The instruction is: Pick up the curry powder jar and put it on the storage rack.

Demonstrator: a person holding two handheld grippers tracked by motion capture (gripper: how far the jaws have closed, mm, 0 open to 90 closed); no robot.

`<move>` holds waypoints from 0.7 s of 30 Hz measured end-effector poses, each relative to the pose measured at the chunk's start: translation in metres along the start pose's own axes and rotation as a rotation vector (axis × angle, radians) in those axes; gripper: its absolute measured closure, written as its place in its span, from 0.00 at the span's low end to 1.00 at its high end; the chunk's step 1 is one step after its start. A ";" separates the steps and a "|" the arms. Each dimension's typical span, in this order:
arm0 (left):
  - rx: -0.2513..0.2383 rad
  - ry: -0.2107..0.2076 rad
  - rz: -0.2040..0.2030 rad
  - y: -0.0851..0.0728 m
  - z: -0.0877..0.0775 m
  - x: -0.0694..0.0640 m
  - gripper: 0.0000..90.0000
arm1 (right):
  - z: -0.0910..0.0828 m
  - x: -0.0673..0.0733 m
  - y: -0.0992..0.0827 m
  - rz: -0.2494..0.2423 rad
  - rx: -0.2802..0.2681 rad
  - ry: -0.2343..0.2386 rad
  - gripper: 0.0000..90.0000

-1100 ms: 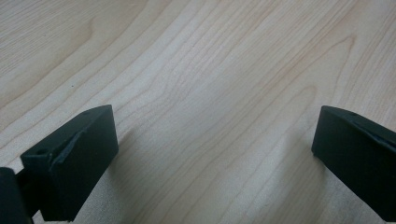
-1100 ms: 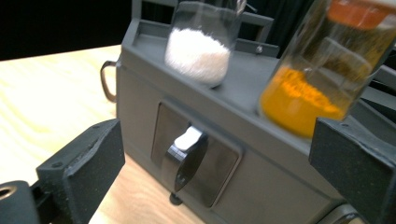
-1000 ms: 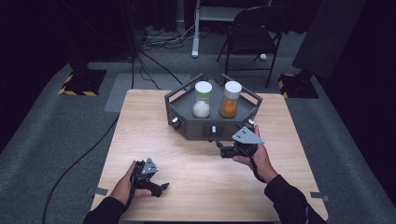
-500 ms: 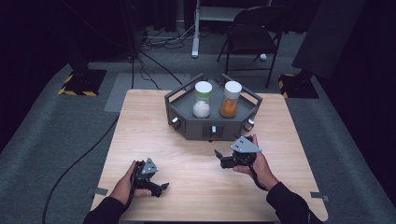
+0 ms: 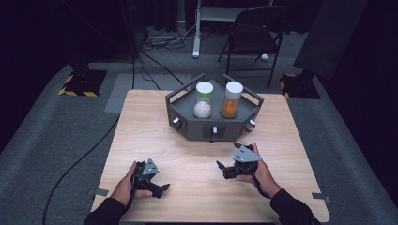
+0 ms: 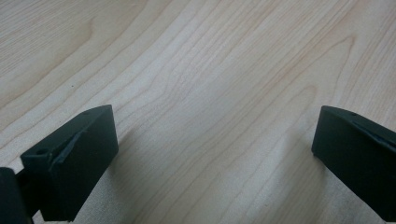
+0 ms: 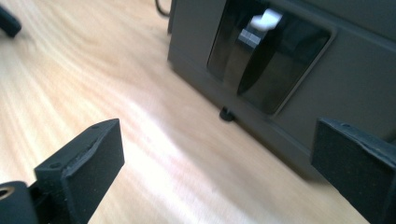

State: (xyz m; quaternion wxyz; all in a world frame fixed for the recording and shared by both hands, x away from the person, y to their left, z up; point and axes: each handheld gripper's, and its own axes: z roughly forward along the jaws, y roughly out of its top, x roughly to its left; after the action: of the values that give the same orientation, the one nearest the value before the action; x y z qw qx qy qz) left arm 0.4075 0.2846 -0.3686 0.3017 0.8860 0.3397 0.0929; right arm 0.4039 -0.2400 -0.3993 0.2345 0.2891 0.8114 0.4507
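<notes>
right gripper empty in front of the jar stand

the right gripper (image 5: 231,168) is released, jaws spread wide with nothing between them, and the dark stand (image 5: 192,129) sits just ahead of it, its front face filling the upper right of the right gripper view (image 7: 355,70). judging by the pose, the step is a reach toward the stand or its jars. to do it well, lift first, keep the jaws wide, and come in level so the stand's raised wall is cleared.

ahead of the right gripper and higher up, two clear jars with white lids stand upright side by side in the stand: the white-filled jar (image 5: 203,100) and the orange-filled jar (image 5: 231,100).

the left gripper (image 5: 155,187) rests low over bare table (image 6: 210,70), also released and empty, well apart from the stand.
</notes>
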 end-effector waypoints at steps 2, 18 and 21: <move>-0.001 0.000 0.001 0.000 0.000 0.000 0.00 | -0.001 -0.001 -0.003 0.001 0.016 0.013 0.03; -0.001 0.000 0.001 0.000 0.000 0.000 0.00 | -0.020 -0.019 -0.018 -0.002 0.127 0.076 0.03; -0.001 -0.001 0.001 0.000 0.000 0.000 0.00 | -0.023 -0.024 -0.020 0.008 0.146 0.087 0.03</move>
State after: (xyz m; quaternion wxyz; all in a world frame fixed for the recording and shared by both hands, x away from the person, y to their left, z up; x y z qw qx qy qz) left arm 0.4076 0.2847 -0.3687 0.3021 0.8860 0.3392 0.0929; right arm 0.4009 -0.2786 -0.4027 0.1753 0.2888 0.8504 0.4033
